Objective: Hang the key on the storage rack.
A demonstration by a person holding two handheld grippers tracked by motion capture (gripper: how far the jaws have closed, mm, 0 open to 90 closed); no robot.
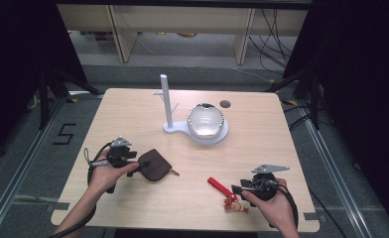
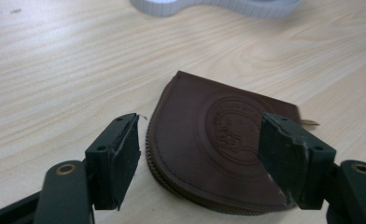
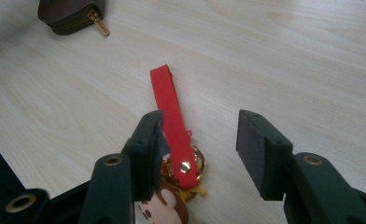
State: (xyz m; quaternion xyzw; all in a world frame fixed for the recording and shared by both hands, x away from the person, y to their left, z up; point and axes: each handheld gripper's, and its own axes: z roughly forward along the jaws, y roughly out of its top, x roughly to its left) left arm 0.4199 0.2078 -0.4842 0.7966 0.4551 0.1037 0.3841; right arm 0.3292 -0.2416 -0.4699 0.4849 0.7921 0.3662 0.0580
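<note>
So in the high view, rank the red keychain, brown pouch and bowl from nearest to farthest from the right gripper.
1. Red keychain, just left of the right gripper.
2. Brown pouch, farther left, by the left gripper.
3. Bowl, far side, mid-table.

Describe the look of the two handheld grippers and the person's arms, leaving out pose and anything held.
Both grippers are black. The left gripper has a small grey plate on top and a dark cable looping beside it. The right gripper carries a grey three-cornered plate and a black cable along the wrist. In the gripper views, each has two blocky black jaws with flat pads, worn at the edges, and brass-coloured rivets. The forearms are bare, with no sleeves visible.
</note>
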